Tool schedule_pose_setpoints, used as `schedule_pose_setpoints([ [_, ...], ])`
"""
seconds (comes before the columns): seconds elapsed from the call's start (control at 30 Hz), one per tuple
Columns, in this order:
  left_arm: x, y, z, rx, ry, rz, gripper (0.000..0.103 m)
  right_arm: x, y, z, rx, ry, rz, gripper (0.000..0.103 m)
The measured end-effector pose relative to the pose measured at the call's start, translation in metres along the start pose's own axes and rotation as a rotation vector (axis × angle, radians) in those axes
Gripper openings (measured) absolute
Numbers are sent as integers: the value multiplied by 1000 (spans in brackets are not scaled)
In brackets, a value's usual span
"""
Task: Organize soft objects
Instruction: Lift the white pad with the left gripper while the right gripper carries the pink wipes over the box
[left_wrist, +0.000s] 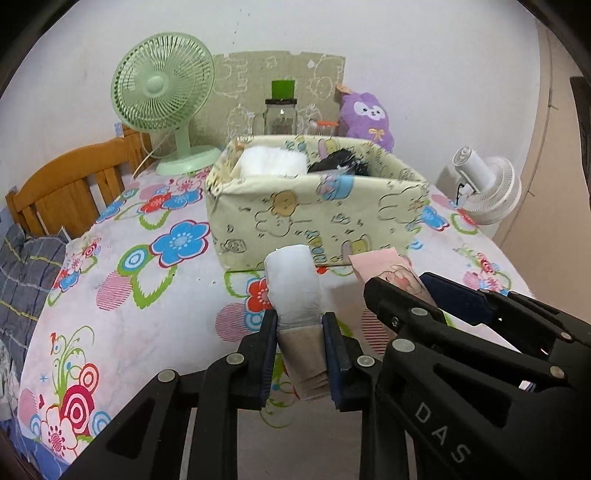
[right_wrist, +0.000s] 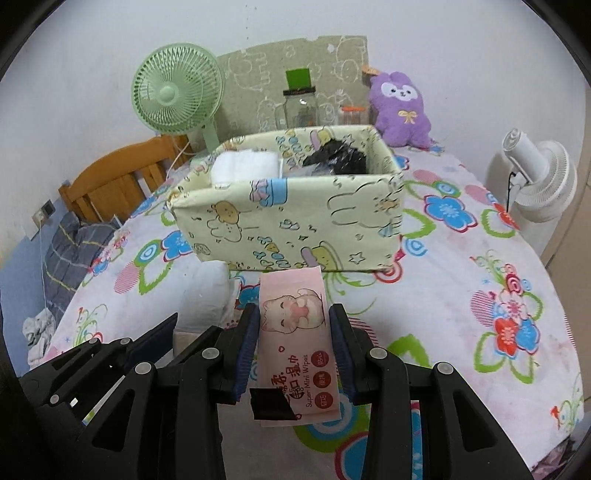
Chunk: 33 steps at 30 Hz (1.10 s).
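Landmark: the cartoon-print storage box (left_wrist: 317, 206), standing on the floral bedsheet (left_wrist: 155, 295).

My left gripper (left_wrist: 300, 332) is clamped on a white-and-beige soft pack (left_wrist: 295, 291). My right gripper (right_wrist: 294, 332) is clamped on a pink wet-wipes packet (right_wrist: 295, 332). Each item is held by its long sides, so its long axis runs straight out from the jaws toward the near wall of the box.

Both items sit just short of that wall and below its rim. The box lies directly ahead; inside, a white bundle (left_wrist: 271, 162) fills the left part and a black item (left_wrist: 340, 162) the right.

Both grippers point forward and downward, side by side, about equally near the box. I judge the coming move requires raising each load over the rim.
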<state>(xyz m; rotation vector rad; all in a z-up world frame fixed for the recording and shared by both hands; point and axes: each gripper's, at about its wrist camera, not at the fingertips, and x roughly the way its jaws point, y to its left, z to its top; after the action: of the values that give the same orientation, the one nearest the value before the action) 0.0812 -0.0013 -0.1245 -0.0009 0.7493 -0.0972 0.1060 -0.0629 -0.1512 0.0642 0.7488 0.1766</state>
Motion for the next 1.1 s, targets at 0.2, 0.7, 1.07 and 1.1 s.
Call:
schedule_pose_setpoints([
  [0.2, -19, -12, 3, 10, -35, -2, 23, -23, -6, 2, 7, -41, -4, 42],
  [0.7, -56, -32, 21, 33, -110, -5, 23, -70, -17, 16, 26, -123, -17, 42],
  [1.07, -72, -36, 41, 39, -153, -10, 23, -90, -18, 34, 28, -164, -23, 42],
  [1.1, -73, -36, 43, 40, -156, -10, 23, -91, -18, 36, 28, -168, -23, 42],
])
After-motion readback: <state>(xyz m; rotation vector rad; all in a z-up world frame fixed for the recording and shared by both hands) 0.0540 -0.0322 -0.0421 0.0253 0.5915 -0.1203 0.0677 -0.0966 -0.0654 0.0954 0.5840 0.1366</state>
